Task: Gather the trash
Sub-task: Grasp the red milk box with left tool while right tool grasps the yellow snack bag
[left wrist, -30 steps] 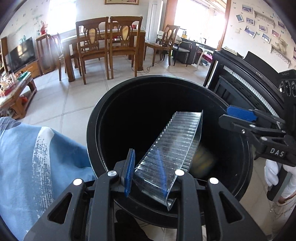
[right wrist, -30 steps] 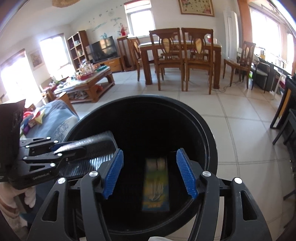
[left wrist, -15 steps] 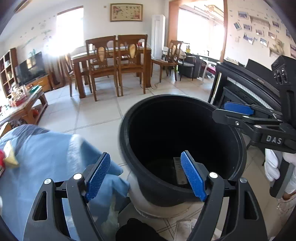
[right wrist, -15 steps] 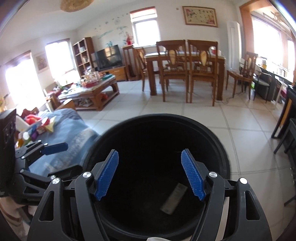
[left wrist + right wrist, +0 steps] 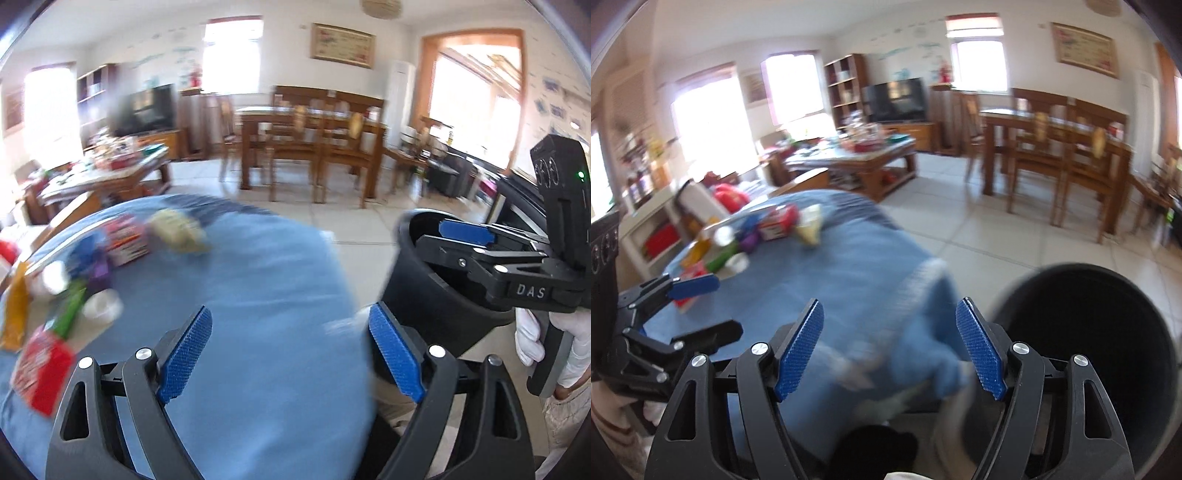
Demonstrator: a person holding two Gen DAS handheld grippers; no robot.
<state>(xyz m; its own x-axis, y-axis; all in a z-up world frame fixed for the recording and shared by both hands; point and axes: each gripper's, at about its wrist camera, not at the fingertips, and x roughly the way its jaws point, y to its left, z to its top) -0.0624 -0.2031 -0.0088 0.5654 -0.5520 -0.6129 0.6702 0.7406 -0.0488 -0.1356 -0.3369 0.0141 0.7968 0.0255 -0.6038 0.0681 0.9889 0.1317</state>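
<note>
Blue cloth (image 5: 258, 280) covers the rounded surface under both of my grippers, with a tiled floor (image 5: 1015, 236) and wooden dining table (image 5: 314, 122) beyond. My trash is a blurred heap of wrappers and packets (image 5: 122, 236) on that cloth: a red-and-white box, a pale crumpled bag, an orange sachet, a green stick, a white cup and a red packet (image 5: 40, 365). Nothing on them is readable through the blur. White letters "DAS" show on the right gripper (image 5: 463, 240) body.

From my left gripper (image 5: 288, 354) the heap sits at 10 o'clock, well apart from the blue pads; its jaws are opening, with nothing between them. From my right gripper (image 5: 890, 350), the heap (image 5: 757, 232) lies at 11 o'clock; its jaws are opening too, likewise empty. My round black plastic bin (image 5: 1082, 339) stands at 3 o'clock.
</note>
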